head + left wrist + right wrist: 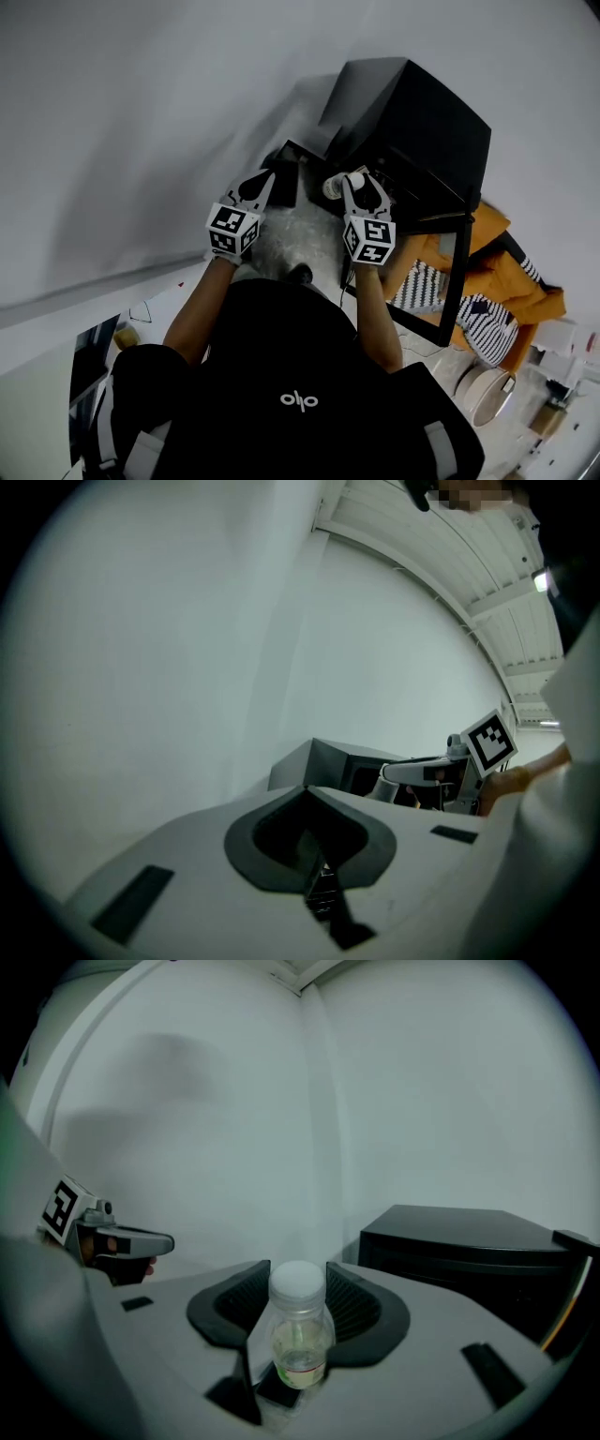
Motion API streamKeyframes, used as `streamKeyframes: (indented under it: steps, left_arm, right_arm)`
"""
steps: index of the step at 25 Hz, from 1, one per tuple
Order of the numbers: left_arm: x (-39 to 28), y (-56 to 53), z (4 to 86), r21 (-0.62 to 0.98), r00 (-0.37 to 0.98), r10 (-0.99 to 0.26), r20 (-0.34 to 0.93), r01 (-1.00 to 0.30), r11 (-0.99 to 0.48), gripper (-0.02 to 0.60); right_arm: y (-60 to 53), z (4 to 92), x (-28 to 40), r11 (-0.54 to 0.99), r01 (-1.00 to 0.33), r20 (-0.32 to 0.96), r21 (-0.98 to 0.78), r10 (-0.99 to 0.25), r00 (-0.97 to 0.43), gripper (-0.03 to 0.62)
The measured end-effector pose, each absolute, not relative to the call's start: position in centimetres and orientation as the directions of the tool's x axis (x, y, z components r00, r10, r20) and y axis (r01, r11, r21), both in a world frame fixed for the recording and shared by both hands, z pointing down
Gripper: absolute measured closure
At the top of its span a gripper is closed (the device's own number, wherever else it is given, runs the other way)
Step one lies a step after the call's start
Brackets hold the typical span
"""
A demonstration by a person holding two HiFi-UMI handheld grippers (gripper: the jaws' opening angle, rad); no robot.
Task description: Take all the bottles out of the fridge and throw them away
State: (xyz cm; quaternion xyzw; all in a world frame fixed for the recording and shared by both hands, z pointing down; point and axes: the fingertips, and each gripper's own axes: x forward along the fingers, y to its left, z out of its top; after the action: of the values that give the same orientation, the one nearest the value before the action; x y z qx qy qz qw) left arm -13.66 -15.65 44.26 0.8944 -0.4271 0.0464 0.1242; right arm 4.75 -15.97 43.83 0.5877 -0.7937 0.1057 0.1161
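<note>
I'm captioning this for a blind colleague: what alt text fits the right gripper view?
The right gripper holds a small clear bottle with a white cap between its jaws. A black fridge stands at right and the left gripper shows at left, against a white wall.

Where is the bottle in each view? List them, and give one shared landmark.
Head view: centre, bottle in the right gripper.
Left gripper view: cannot tell, too small by that gripper.
Right gripper view: low centre, between the jaws.
Shared landmark: the black fridge.
</note>
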Motion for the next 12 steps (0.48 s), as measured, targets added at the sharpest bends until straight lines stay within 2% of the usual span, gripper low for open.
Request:
streamKeyframes:
  steps: [12]
  left_arm:
    - [-19.3, -16.5, 45.9, 0.212, 0.604, -0.775, 0.186, -0.795, -0.569, 0.581]
  right_arm:
    - [-17.6, 46.8, -3.0, 0.383, -0.923, 0.390, -0.035, -0.845, -0.365, 0.401]
